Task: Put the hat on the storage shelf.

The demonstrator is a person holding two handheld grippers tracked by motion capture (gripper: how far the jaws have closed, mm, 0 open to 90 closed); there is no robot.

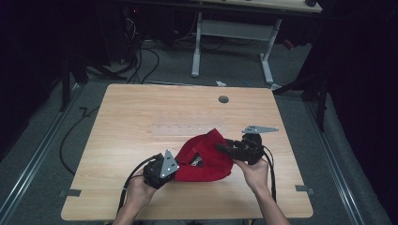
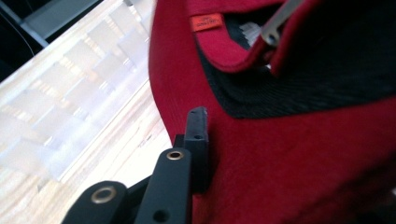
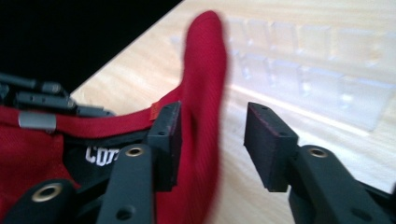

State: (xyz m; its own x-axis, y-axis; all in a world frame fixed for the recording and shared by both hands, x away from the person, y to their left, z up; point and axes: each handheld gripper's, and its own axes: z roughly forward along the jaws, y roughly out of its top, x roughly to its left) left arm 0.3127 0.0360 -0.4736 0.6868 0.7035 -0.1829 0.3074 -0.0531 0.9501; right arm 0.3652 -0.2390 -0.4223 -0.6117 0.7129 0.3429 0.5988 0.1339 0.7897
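At the near edge of the table [image 1: 141, 112], between the person's two hands, lies a red cap [image 1: 206, 159], turned so that its black lining and labels face up. The left gripper [image 1: 172, 169] sits at the cap's left rim; in the left gripper view one black pad [image 2: 197, 140] presses against the red cloth, the other jaw is hidden behind the fabric, and the jaws stand nearly closed, so it reads as clenched on the cap's edge. The right gripper [image 1: 224, 148] comes in from the cap's right side. In the right gripper view its jaws stand apart: the left pad [image 3: 169, 140] touches the cloth, the other pad [image 3: 268, 144] is clear of it, and a raised red fold [image 3: 205, 93] stands between them, so this grip is released.

The cap's long axis runs roughly from the near left to the far right, its peaked end [image 1: 213, 133] pointing away from the person, toward the table's middle. Both grippers are at the cap, one on each side, facing each other across it. The left alone holds it, so any coming move likely turns on that grip, with the right free to re-grasp the fold just ahead of its jaws. Farther off, the round cable hole [image 1: 223, 99] lies well apart from the cap.
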